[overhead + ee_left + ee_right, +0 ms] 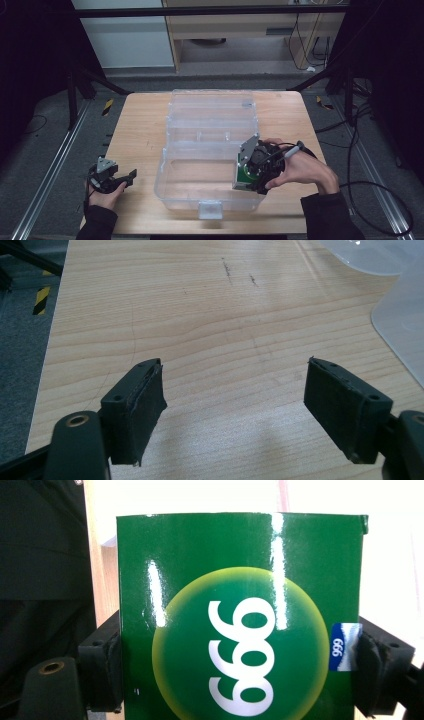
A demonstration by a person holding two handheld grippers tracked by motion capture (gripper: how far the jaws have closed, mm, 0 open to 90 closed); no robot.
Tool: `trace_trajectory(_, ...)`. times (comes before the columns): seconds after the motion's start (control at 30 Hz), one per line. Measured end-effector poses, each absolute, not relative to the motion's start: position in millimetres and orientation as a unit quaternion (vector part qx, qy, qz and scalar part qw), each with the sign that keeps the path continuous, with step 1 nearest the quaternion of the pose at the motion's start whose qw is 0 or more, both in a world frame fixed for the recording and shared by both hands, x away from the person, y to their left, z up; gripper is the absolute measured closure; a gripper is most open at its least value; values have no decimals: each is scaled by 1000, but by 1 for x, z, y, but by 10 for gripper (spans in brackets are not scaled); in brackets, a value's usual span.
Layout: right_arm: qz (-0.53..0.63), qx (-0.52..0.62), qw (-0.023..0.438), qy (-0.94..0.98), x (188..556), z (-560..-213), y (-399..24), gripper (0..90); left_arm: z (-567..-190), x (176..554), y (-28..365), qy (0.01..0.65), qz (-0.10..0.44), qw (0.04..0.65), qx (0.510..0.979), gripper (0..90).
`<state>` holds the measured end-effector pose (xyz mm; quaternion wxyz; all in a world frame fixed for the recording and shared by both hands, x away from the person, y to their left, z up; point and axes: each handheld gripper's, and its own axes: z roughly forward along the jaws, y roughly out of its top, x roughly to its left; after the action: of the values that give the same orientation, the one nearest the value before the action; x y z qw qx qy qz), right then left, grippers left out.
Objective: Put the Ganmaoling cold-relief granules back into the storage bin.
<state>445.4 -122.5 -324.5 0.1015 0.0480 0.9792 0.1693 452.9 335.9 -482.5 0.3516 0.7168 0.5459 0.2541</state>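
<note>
High view had the right gripper (248,184) clamped on a green box (243,175) inside the clear bin (210,145), around 4 o'clock. Left gripper (131,176) sat open, empty. Next move's probably just lowering and letting go.

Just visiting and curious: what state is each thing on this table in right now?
Clear plastic box: lid open, nothing lying inside.
Green carton: clamped in the right tongs, held over the box.
Left tongs: wide open, holding nothing, above bare table.
</note>
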Motion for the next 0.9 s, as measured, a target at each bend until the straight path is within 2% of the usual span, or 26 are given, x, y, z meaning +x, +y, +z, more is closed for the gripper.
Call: trace_trajectory(0.9,140,46,92,985,451,-362,-111,160,-482,453,336,546,255,351,717,231)
